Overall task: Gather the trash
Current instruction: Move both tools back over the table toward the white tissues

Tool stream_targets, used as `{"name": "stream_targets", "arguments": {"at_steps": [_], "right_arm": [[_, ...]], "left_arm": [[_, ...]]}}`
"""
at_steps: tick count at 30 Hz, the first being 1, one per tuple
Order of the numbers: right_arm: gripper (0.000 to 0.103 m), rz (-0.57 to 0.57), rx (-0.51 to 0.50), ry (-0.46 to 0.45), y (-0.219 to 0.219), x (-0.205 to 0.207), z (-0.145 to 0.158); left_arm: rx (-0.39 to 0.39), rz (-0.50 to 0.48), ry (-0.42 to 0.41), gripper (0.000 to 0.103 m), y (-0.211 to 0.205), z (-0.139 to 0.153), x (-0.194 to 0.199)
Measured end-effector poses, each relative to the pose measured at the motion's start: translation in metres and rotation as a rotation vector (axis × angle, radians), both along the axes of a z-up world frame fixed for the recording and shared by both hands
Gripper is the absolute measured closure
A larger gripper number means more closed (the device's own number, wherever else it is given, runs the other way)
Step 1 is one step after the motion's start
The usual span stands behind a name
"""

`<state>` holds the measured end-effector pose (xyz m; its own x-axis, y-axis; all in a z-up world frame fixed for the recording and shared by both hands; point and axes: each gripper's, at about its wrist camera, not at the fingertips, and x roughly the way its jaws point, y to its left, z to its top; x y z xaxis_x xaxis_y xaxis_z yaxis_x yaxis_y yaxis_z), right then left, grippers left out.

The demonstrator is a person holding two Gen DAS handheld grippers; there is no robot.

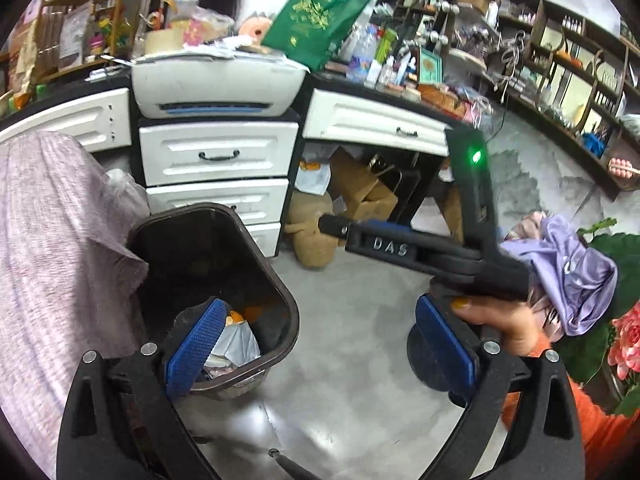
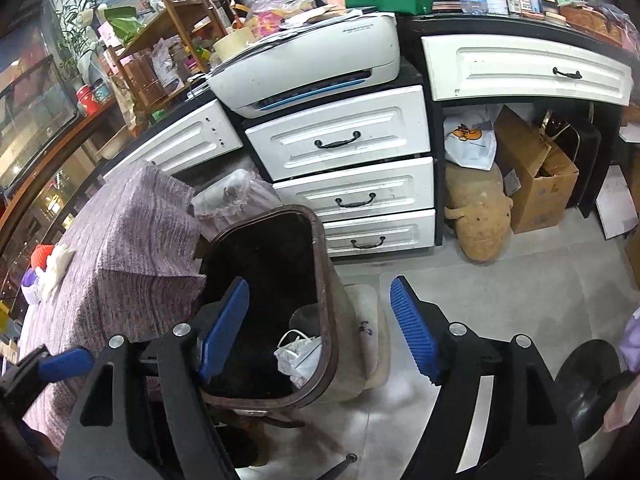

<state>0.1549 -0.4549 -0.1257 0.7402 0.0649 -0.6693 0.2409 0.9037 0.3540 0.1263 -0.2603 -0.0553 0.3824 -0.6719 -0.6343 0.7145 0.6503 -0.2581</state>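
Note:
A dark brown trash bin (image 1: 286,300) stands on the grey floor beside a cloth-covered table. Inside it lie crumpled white paper (image 1: 236,344) and orange scraps (image 1: 244,314). My left gripper (image 1: 320,346) is open and holds nothing; its left pad (image 1: 196,344) hangs over the bin's mouth. In the right wrist view the same bin (image 2: 326,272) holds a crumpled white paper bag (image 2: 298,354). My right gripper (image 2: 318,330) is open and holds nothing, straddling the bin's right rim with one pad (image 2: 224,328) over the opening. A hand (image 1: 500,320) grips the right tool.
A table under purple cloth (image 2: 120,248) sits left of the bin. White drawers (image 2: 352,196) and a printer (image 2: 312,72) stand behind it. A plush toy (image 2: 480,224) and a cardboard box (image 2: 536,184) lie under the desk. A black round base (image 2: 588,380) is at the right.

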Motion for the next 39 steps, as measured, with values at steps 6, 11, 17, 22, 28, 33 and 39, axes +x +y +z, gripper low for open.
{"name": "stream_targets", "arguments": {"at_steps": [6,11,17,22,28,33,39], "right_arm": [[0.026,0.056,0.011,-0.032,0.028,0.005,0.010],[0.026,0.138,0.010,-0.049,0.064,0.017,0.019],[0.026,0.260,-0.018,-0.081,0.117,0.031,0.037],[0.026,0.367,-0.047,-0.112,0.161,0.043,0.055],[0.026,0.474,-0.051,-0.138,0.211,0.053,0.068],[0.026,0.536,-0.055,-0.143,0.245,0.060,0.077],[0.026,0.601,-0.068,-0.151,0.280,0.072,0.087]], "left_arm": [[-0.028,0.110,-0.057,0.006,0.043,0.019,-0.006],[-0.015,0.251,-0.100,0.006,0.087,0.033,-0.005],[0.022,0.390,-0.197,0.006,0.136,0.050,-0.007],[0.058,0.498,-0.234,0.006,0.174,0.055,-0.003],[0.085,0.645,-0.228,0.006,0.226,0.057,0.004],[0.127,0.764,-0.219,0.006,0.268,0.056,0.008],[0.105,0.887,-0.149,0.006,0.320,0.050,0.016]]}}
